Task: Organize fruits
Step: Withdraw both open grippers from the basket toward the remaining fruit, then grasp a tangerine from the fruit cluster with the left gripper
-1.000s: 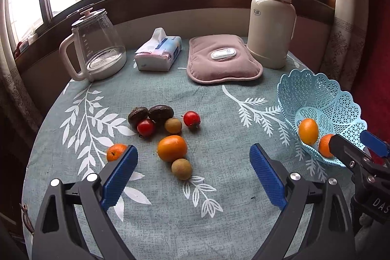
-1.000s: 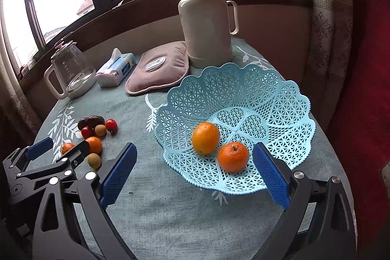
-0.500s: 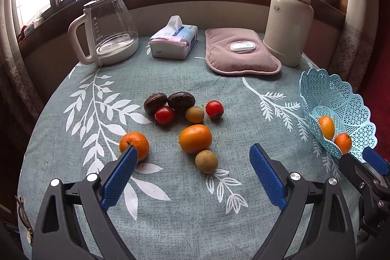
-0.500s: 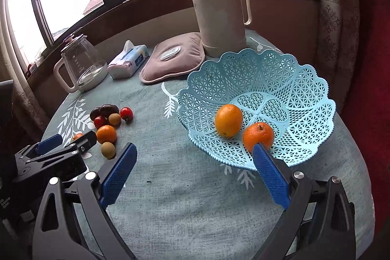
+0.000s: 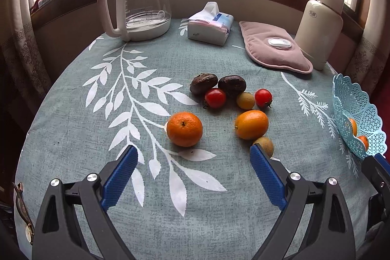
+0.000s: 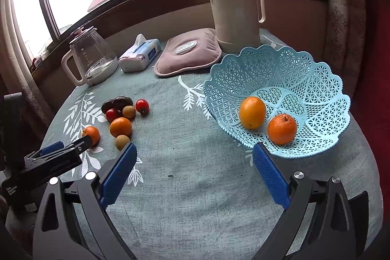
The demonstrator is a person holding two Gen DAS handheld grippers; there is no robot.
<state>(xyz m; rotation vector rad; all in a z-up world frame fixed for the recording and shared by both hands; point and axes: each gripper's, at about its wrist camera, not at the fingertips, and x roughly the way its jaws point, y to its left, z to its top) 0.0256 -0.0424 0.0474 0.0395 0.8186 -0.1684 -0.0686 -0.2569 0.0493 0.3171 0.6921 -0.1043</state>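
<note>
Pale-blue lattice basket already holds two oranges; eight fruits remain clustered on the tablecloth. The left gripper, jaws apart and empty, faces the nearest orange. The right gripper is likewise spread, empty, near the basket.

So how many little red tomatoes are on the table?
2. One red tomato sits in front of the two dark fruits. The other red tomato is just right of the small yellow-green fruit. None seem hidden; the basket holds only oranges.
</note>
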